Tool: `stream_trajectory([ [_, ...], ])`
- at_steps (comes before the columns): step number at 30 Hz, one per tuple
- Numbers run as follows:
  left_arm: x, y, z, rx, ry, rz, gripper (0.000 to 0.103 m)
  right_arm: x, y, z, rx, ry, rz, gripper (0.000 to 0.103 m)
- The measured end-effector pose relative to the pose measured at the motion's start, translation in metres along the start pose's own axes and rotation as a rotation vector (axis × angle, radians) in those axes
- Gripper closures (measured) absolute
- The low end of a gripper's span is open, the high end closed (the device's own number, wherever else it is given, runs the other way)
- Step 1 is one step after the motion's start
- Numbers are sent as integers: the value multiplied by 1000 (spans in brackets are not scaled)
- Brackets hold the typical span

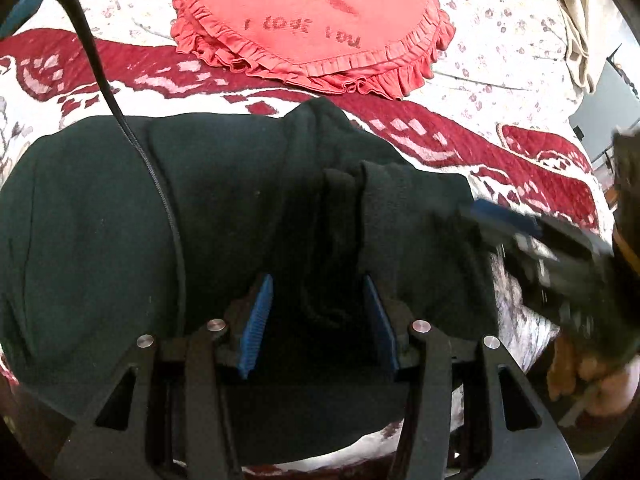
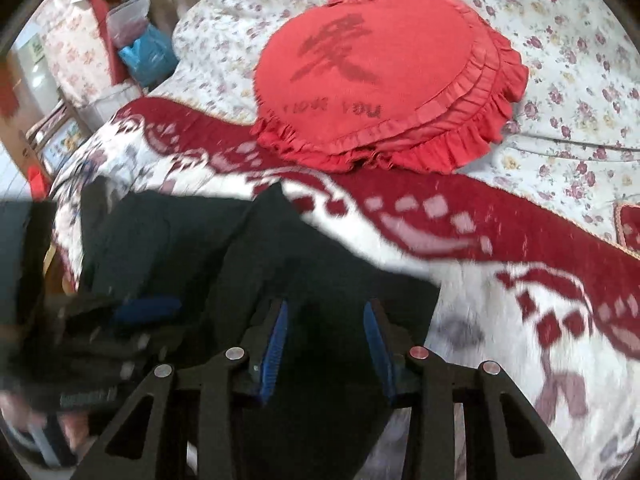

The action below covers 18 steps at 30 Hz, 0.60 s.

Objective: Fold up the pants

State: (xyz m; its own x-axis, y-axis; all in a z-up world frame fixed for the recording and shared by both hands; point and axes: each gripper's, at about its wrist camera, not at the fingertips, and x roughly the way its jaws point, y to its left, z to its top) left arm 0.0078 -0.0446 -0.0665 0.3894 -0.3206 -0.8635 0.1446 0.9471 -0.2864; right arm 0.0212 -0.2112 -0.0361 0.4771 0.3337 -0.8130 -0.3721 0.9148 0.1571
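The dark pants (image 1: 200,208) lie on the red-and-white patterned blanket (image 1: 440,136) of a bed, already gathered into a compact, thick bundle, near a red frilled heart cushion (image 1: 312,20) but apart from it. In my judgement the fold is at a late stage: the layers are stacked and what remains is to settle and square them.

The left gripper (image 1: 318,320) stands over the near edge of the bundle, its blue pads (image 1: 256,324) moderately apart with dark cloth lying between them; the pads do not appear to press on it. The right gripper (image 2: 326,344) is at the bundle's right end, its fingers also parted with fabric between them; that view is blurred, and I see no clamping there either.

The bundle's long axis runs across the left wrist view, side to side, parallel to the blanket's red band. A ridge of bunched fabric (image 1: 360,184) rises near the right end. Which end is the waist I cannot tell.

The next move likely calls for pressing that ridge flat, or closing on the right end and carrying it over.
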Motion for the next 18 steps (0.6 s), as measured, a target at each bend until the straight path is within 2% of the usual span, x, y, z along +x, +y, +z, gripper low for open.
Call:
stream_trajectory([
  [5,-1,-1,-3,-10,-11,4,56,11,14,-29,-17,56,5,64],
  [7,-1,0,-4,-9,-12,6,56,17,20,-39,-34,65,-20,63],
  [11,-9,1,-6,-9,-23,21,56,10,27,-38,-55,82,-11,63],
  [18,-32,11,-7,-34,-60,51,56,6,33,-23,-54,40,-3,61],
])
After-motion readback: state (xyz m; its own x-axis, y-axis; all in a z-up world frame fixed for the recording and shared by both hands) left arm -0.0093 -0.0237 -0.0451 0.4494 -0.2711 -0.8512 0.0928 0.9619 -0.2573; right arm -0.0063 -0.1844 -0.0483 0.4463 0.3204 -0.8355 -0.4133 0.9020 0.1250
